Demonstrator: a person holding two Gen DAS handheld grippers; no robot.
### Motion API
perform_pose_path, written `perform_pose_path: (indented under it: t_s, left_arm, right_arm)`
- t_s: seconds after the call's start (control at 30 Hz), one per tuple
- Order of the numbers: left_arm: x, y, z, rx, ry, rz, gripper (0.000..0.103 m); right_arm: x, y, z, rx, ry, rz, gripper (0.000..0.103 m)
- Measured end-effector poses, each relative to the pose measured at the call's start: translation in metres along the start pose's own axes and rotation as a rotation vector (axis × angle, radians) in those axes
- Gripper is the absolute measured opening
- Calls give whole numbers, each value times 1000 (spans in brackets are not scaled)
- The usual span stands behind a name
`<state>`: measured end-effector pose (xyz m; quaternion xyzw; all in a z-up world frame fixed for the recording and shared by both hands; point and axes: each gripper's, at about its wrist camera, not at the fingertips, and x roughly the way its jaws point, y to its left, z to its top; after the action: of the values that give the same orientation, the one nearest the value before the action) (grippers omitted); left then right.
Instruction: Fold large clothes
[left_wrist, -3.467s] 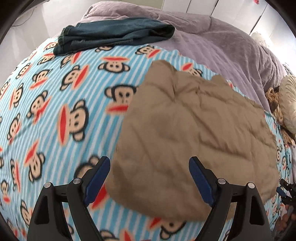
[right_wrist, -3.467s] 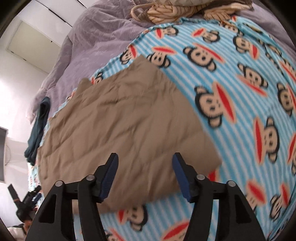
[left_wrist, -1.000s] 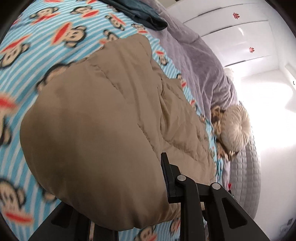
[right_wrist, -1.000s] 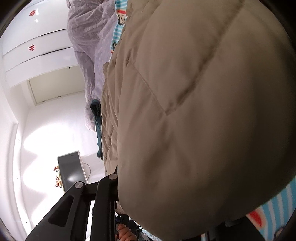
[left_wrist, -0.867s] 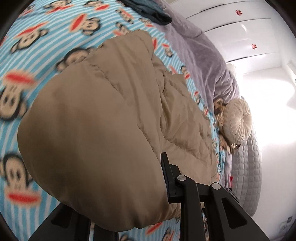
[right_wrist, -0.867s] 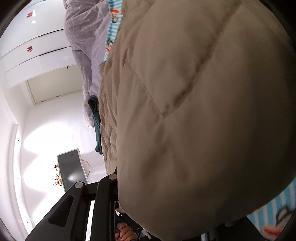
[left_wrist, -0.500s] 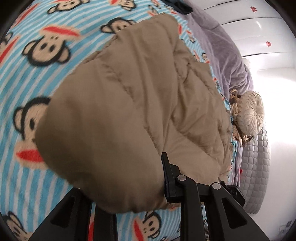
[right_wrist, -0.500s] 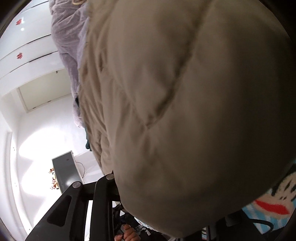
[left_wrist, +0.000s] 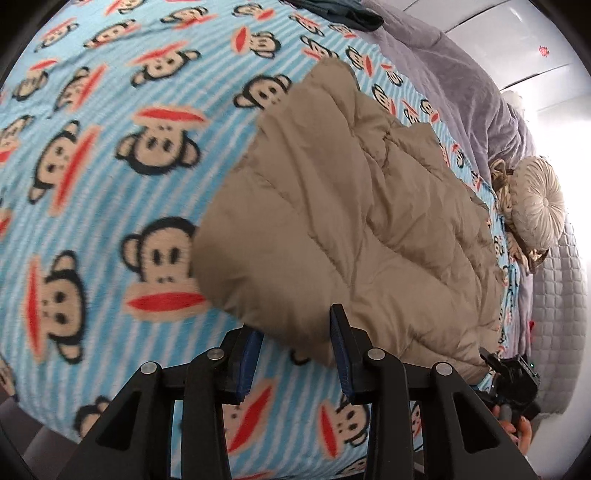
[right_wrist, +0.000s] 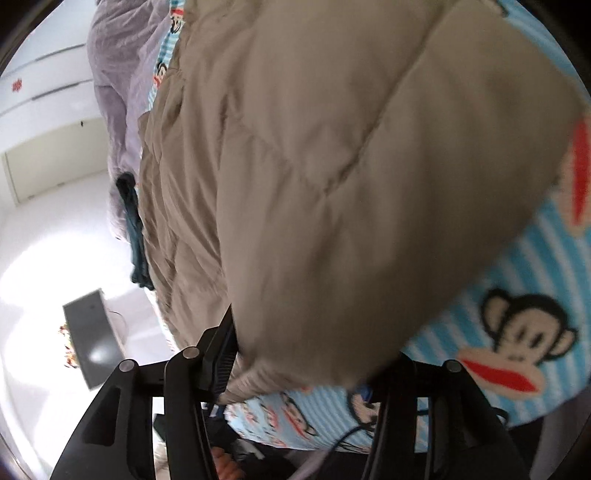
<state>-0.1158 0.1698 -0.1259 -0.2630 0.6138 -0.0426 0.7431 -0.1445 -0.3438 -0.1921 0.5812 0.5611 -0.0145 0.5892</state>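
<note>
Two blankets cover the bed: a blue striped one printed with monkey faces (left_wrist: 110, 206) in front and a plain purple one (left_wrist: 461, 62) behind it. White cupboard doors (right_wrist: 40, 85) and a dark screen (right_wrist: 92, 339) stand in the bright room beyond. A round cream cushion (left_wrist: 539, 206) sits at the far right edge, and a dark folded garment (left_wrist: 340, 14) lies at the top.

Compared with a second ago, the tan quilted jacket (left_wrist: 351, 221) has dropped lower and lies doubled over on the monkey blanket. The left gripper (left_wrist: 295, 350) is opening, its blue pads (left_wrist: 340, 350) just clear of the jacket's near corner. The right gripper (right_wrist: 295, 373) is opening too, jacket edge still between its fingers, apparently loose.
</note>
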Motion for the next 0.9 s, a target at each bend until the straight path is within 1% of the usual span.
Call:
perform_pose_path:
  t_s: [0.07, 0.13, 0.17, 0.23, 0.33, 0.37, 0.5, 0.53, 0.57, 0.67, 0.7, 0.73, 0.77, 0.8, 0.9]
  left_arm:
    - [-4, -1, 1, 1, -7, 29, 37]
    - [-10, -1, 0, 18, -16, 76, 37]
    - [-14, -4, -1, 38, -28, 111, 37]
    - [-23, -7, -2, 71, -49, 151, 37]
    - [-29, -10, 3, 86, -62, 174, 37]
    - [-29, -12, 4, 88, -63, 184, 37]
    - [-24, -21, 11, 103, -59, 212, 37]
    - [-22, -23, 12, 109, -52, 218, 37]
    - [-20, -26, 13, 119, -46, 221, 37]
    - [-16, -34, 14, 152, -32, 221, 37]
    - [-14, -36, 16, 163, -24, 222, 44]
    - [-14, -38, 15, 166, -22, 222, 55]
    - [-14, -40, 15, 171, -28, 226, 74]
    - [-15, -42, 15, 178, -41, 230, 77]
    - [-11, -48, 18, 204, -33, 236, 77]
  right_arm:
    - [-6, 2, -4, -4, -6, -19, 56]
    - [-13, 7, -8, -12, -18, -36, 56]
    - [-13, 18, -13, -22, -20, -47, 56]
    - [-17, 36, -20, -73, -19, -86, 56]
    - [-27, 55, -31, -205, -15, -173, 57]
    - [-28, 63, -34, -233, -15, -184, 57]
    - [-22, 95, -46, -327, -19, -206, 58]
    - [-21, 99, -47, -344, -18, -208, 58]
    - [-21, 95, -48, -356, -17, -210, 58]
    - [-8, 112, -53, -408, -9, -227, 60]
    - [-5, 119, -55, -425, -8, -238, 64]
    - [2, 132, -60, -442, -7, -250, 64]
    - [7, 140, -64, -462, -5, -261, 64]
    - [10, 146, -67, -476, 0, -267, 64]
    - [28, 163, -76, -508, 21, -286, 65]
